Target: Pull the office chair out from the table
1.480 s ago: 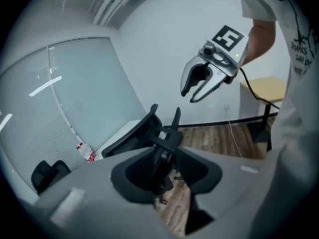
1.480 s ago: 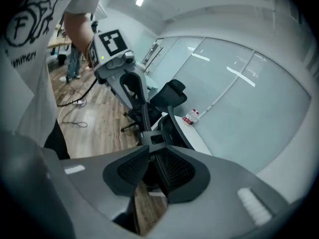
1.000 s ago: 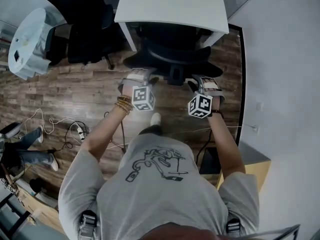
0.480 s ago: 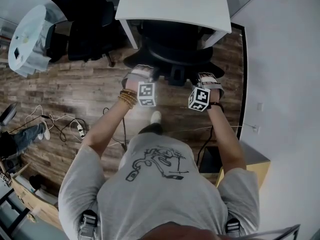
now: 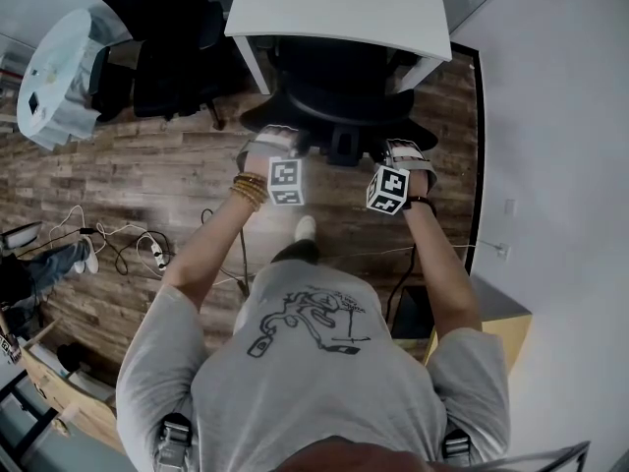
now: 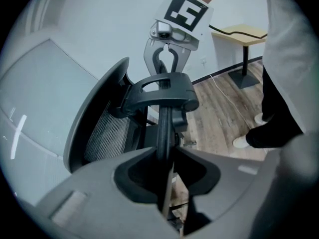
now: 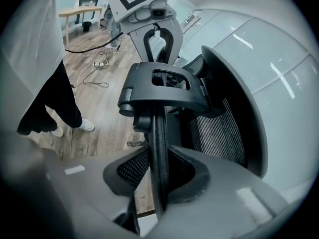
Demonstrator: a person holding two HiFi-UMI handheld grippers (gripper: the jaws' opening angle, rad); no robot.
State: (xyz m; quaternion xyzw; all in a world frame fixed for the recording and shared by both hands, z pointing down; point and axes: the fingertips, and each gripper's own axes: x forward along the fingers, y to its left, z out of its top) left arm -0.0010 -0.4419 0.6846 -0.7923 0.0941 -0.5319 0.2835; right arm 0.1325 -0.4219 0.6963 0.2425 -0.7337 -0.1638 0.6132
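The black office chair is tucked under the white table, its back towards me. My left gripper sits on the left part of the backrest's top edge and my right gripper on the right part. In the left gripper view the thin mesh backrest edge runs between the jaws of the left gripper, which are closing and press on it. The right gripper is likewise closing on the backrest edge. The headrest bracket lies between the two grippers.
A second black chair and a white round stand are at the upper left. Cables lie on the wooden floor. A wall runs along the right, with a small wooden table beside it. My shoe is behind the chair.
Both grippers have sunk onto the top edge of the backrest and drawn closer to the chair. The chair has not moved. Someone's legs at the lower left have shifted.
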